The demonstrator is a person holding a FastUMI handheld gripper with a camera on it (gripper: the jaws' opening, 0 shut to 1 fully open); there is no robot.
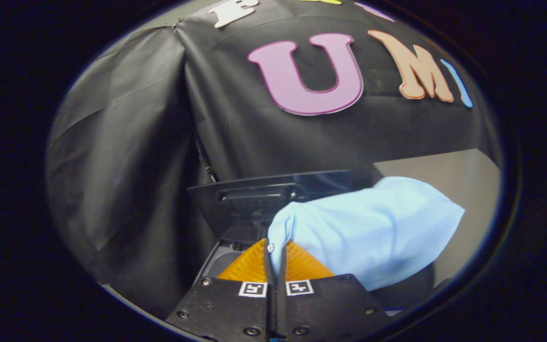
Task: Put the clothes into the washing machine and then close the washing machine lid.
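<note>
1. The gripper [276,254] has its fingers pressed together on a fold of the light blue cloth [373,228]; a thin strip of fabric with a small button sits in the slit between them.
2. The cloth hangs from the pinch and billows out to the right of the fingers, lifted off whatever lies below.
3. Just beyond the fingers stands the washer's dark lid [254,197], raised and tilted back towards the booth wall. The paler machine top [219,263] shows below it, left of the fingers.
4. The step in hand looks like carrying the cloth over the opening. The drum mouth itself is hidden by the fingers and cloth, so I cannot tell how well they line up.
5. To do it well: keep the pinch firm, bring the bulk of the cloth over the opening, not only the pinched edge, and lower before letting go.
6. Watch that trailing fabric does not drape over the rim, or the lid may not close.
</note>
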